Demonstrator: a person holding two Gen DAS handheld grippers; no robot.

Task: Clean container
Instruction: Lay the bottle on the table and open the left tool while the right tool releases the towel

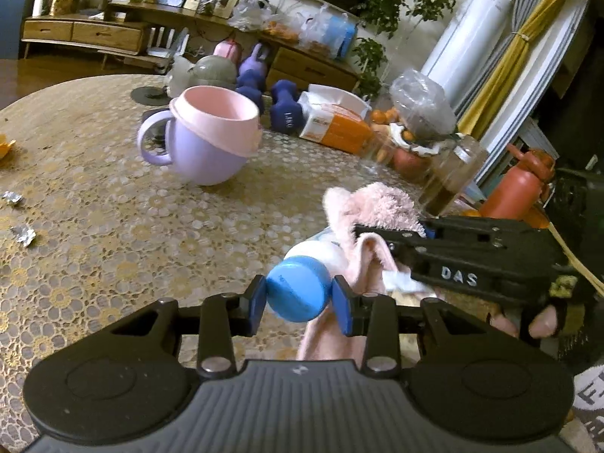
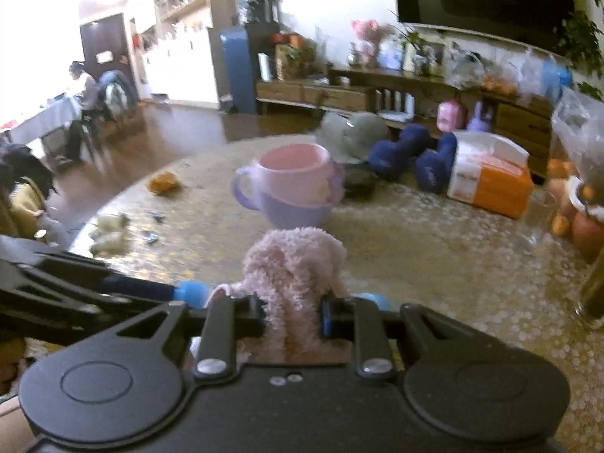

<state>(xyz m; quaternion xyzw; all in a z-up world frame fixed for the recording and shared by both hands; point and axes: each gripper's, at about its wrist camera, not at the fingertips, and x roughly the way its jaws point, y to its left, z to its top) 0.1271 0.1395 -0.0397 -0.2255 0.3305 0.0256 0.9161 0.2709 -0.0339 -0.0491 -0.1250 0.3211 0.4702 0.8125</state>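
My left gripper (image 1: 299, 304) is shut on the blue cap of a small white bottle (image 1: 302, 292), held above the patterned table. My right gripper (image 2: 291, 311) is shut on a fluffy pink cloth (image 2: 296, 260). In the left wrist view the right gripper (image 1: 358, 234) comes in from the right and presses that pink cloth (image 1: 368, 204) against the bottle's body, hiding most of it. In the right wrist view only the bottle's blue cap (image 2: 190, 290) shows, left of the cloth. A purple cup with a pink rim (image 1: 205, 134) (image 2: 290, 188) stands further back on the table.
Blue dumbbells (image 1: 285, 111), an orange and white tissue pack (image 1: 334, 122), a glass jar (image 1: 451, 173), a red bottle (image 1: 519, 185) and oranges (image 2: 581, 222) crowd the table's far right. Foil scraps (image 1: 24, 234) and an orange peel (image 2: 164, 183) lie at the left. A person sits far off (image 2: 85, 90).
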